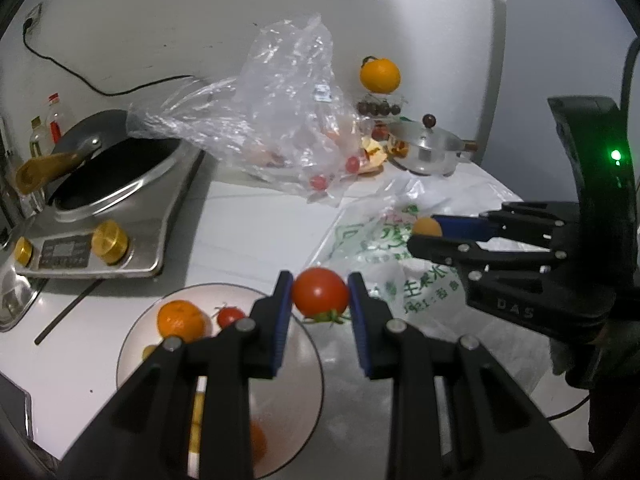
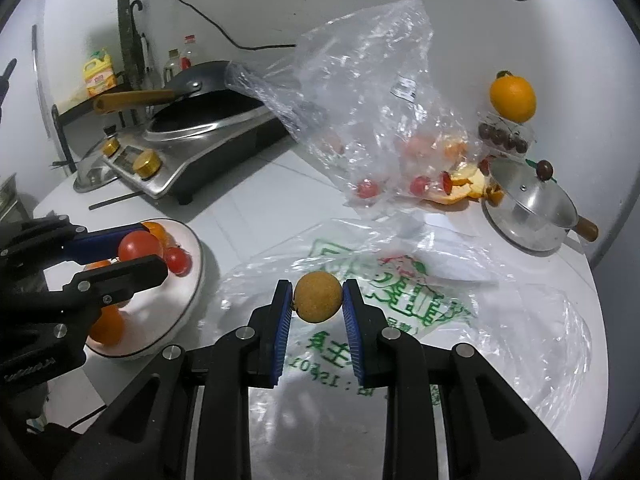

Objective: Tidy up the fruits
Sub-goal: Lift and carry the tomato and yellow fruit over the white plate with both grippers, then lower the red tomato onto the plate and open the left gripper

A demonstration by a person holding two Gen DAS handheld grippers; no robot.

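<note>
I am mid-carry: my left gripper (image 1: 320, 298) is clamped on a tomato (image 1: 320, 292) just right of the plate (image 1: 132, 344); my right gripper (image 2: 316, 300) pinches a small yellow-brown fruit (image 2: 318, 297) over the printed bag (image 2: 400, 304), right of the plate. Next, I judge, lower both onto bare plate, clear of the orange (image 1: 180, 320) and small tomato (image 1: 230, 316).

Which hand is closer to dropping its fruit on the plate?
The left. Its gripper holds the red tomato right by the plate, while the right gripper holds the small brown fruit over the printed bag.
</note>
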